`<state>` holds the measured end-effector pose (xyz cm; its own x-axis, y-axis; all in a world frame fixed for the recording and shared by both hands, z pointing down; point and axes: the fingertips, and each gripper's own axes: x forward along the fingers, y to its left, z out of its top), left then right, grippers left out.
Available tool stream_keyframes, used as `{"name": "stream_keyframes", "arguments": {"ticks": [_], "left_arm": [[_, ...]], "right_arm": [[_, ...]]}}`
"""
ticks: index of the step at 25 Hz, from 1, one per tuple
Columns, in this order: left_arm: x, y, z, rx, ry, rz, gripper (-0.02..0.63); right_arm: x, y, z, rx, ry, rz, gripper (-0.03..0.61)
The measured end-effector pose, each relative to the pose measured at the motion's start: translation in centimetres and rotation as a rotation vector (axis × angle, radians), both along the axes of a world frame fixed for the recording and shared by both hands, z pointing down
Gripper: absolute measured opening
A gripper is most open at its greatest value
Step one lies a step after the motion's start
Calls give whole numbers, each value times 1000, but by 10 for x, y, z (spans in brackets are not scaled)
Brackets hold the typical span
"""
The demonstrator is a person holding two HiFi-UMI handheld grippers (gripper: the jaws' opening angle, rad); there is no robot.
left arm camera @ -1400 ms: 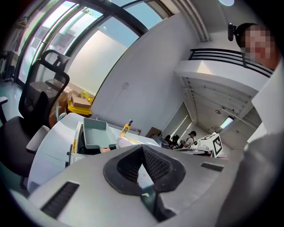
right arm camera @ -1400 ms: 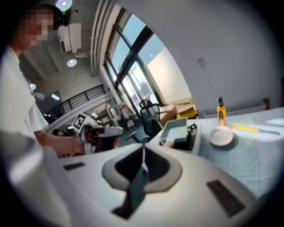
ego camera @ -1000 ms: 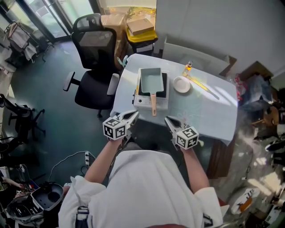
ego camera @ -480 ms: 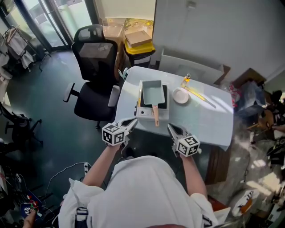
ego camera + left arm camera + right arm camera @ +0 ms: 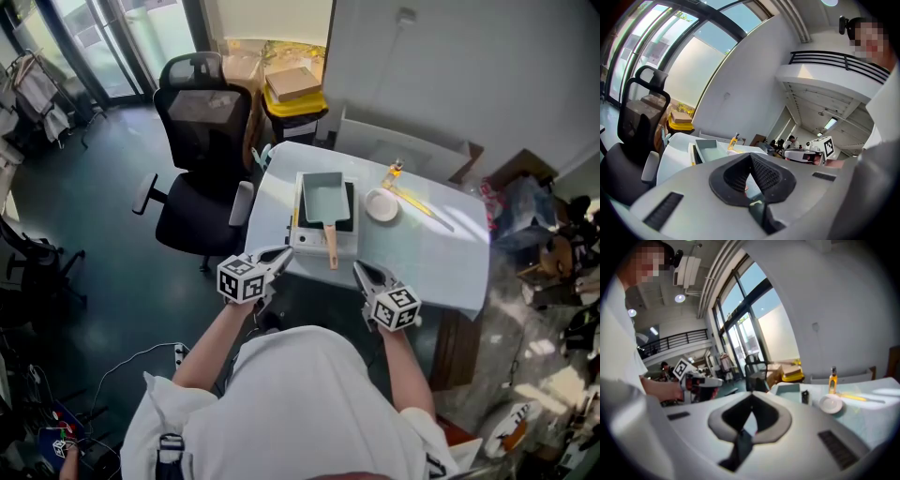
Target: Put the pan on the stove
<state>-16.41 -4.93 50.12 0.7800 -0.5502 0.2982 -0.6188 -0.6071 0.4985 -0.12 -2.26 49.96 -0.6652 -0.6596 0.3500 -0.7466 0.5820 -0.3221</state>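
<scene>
zero change: left gripper (image 5: 282,253), right gripper (image 5: 359,269), pan (image 5: 323,198)

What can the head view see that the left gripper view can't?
Only the head view shows the pan's wooden handle and the white power strip on the floor. Only the left gripper view shows the tall windows, the striped railing up high and people sitting far back. Both show the teal pan, the black chair, the yellow bin and the little bottle.
</scene>
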Motion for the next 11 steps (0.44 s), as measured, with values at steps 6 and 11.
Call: {"name": "stream_keyframes", "arguments": {"ticks": [6, 11], "left_arm": [[-1, -4, -3, 1, 4, 4, 28], [0, -10, -1, -1, 6, 8, 26]], "right_arm": [[2, -1, 2, -3, -1, 10, 32], [2, -8, 2, -1, 0, 20, 32]]}}
